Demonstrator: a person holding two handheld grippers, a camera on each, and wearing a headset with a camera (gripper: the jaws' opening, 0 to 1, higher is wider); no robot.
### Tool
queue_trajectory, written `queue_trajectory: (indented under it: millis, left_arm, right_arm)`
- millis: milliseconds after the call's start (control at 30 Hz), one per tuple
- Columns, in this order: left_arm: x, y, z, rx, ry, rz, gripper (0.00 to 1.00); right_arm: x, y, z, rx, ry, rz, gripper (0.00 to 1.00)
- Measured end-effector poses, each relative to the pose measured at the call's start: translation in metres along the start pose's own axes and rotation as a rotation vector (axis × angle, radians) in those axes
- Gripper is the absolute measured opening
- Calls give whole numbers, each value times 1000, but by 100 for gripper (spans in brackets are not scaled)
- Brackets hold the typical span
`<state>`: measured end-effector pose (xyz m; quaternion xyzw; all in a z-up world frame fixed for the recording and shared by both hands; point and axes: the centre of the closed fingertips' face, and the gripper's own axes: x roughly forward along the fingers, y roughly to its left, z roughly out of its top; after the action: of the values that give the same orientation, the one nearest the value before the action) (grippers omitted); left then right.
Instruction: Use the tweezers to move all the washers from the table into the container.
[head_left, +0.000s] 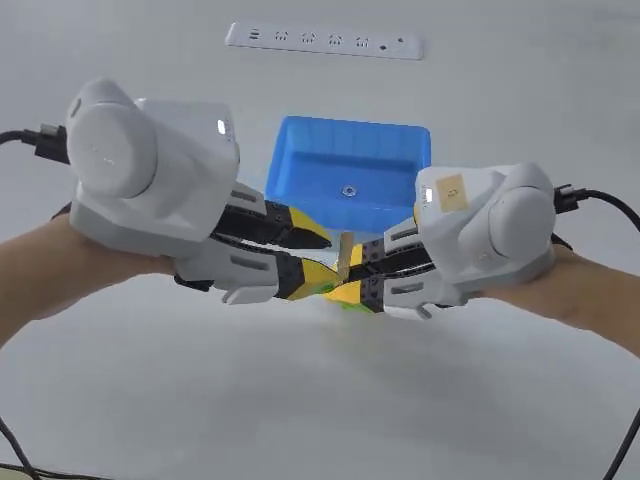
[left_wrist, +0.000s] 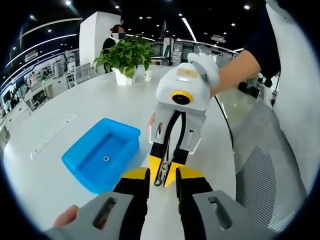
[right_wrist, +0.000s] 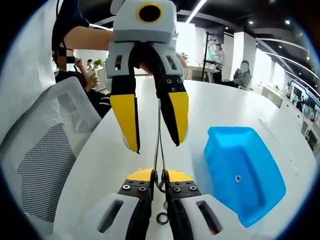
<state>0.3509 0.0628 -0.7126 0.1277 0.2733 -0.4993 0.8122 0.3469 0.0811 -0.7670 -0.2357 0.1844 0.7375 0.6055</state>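
Thin silvery tweezers, a dark ring washer lay on the table, second washer in the blue container, your right gripper clamped the tweezers, your left gripper faced it, jaws spread.

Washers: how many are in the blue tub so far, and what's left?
Done: one washer lies in the blue container. In hand: the right gripper is shut on the tweezers, the left gripper open around them. Left: another washer lies on the table by the right gripper.

Right gripper clamping tweezers, one washer in blue container, plant behind
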Motion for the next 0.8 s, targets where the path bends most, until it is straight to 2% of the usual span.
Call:
queue_trajectory:
  millis: [233,400,467,700,800]
  left_arm:
    - [-15,5,-3,-30,-18,44,29]
    - [-24,6,-6,-30,-30,79,39]
    - [-27,7,-8,-53,-32,82,40]
    - [-39,15,-13,-95,-59,140,54]
    - [-45,18,-13,-110,-65,163,59]
  right_arm:
    - [-8,-4,10,5,-7,-17,9]
    - [-19,-9,17,-7,-6,-37,9]
    - [-25,-13,22,-8,-15,-48,9]
    - [-47,-28,46,-16,-51,-88,9]
    - [-55,-36,58,-47,-60,-108,9]
